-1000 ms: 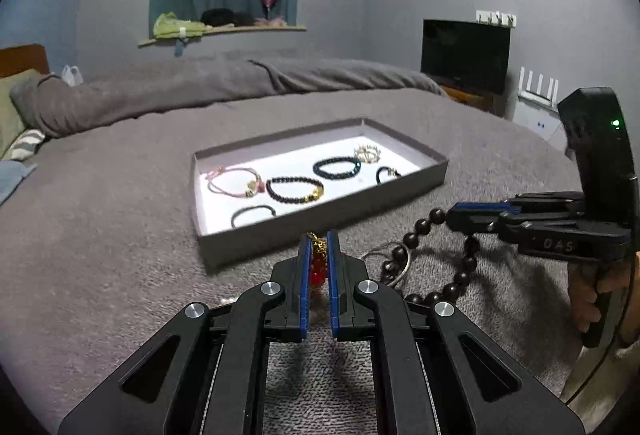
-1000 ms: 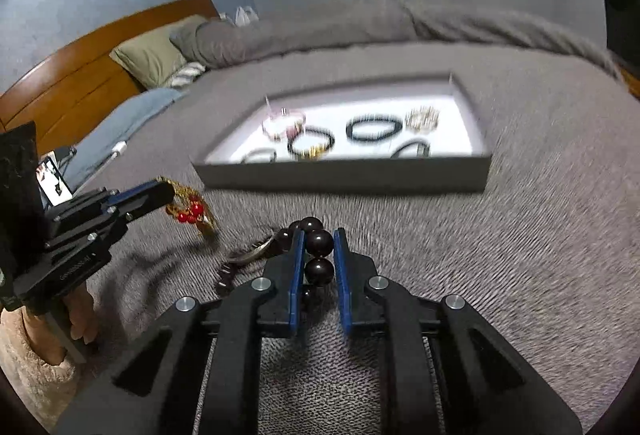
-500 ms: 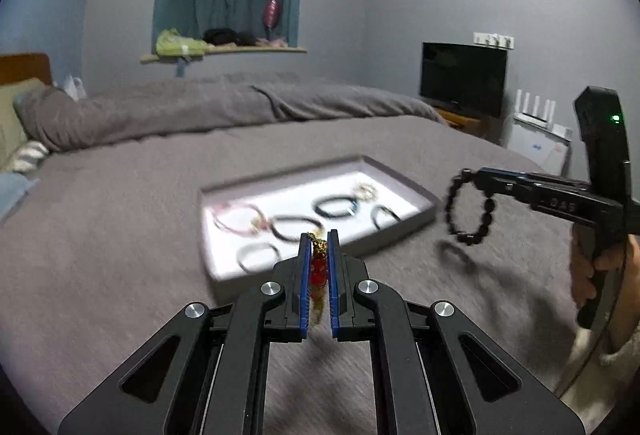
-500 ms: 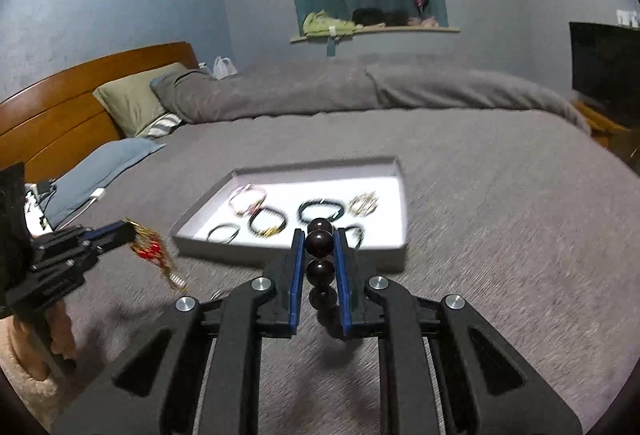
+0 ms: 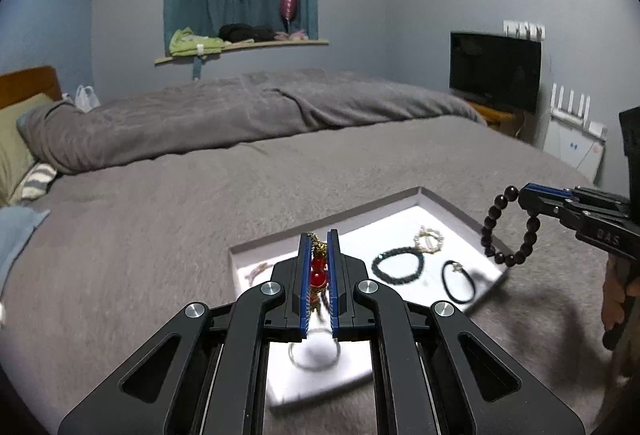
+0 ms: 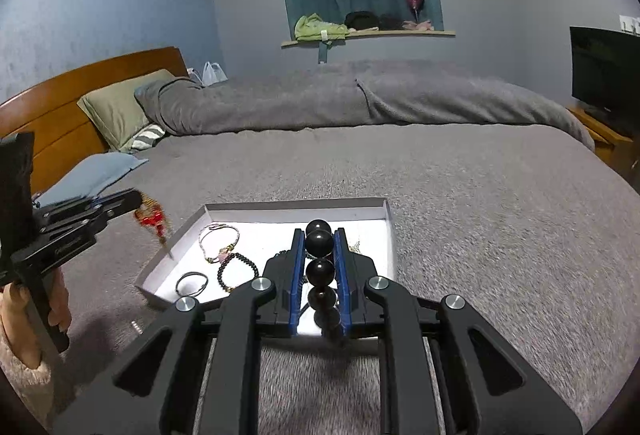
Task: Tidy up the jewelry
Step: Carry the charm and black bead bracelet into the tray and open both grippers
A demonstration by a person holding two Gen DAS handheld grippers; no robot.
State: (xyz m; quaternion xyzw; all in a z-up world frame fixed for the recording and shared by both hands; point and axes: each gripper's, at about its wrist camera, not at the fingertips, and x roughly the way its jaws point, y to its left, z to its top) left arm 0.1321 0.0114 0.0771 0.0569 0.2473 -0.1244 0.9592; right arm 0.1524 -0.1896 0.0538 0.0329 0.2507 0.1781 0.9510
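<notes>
My left tool (image 5: 319, 267) is pinching a red and gold bracelet (image 5: 317, 273) up in the air over the near part of the tray (image 5: 452, 209). My right tool (image 6: 319, 267) is pinching a string of big dark beads (image 6: 319, 243) over the tray's right side. The tray sits on the grey bed (image 6: 480, 203) and has more bracelets (image 6: 218, 245) lying in it.

Two bracelets are held above the tray (image 6: 276, 206): one red-and-gold (image 6: 151, 220), one dark-beaded (image 5: 510, 227); five are counted inside it.
</notes>
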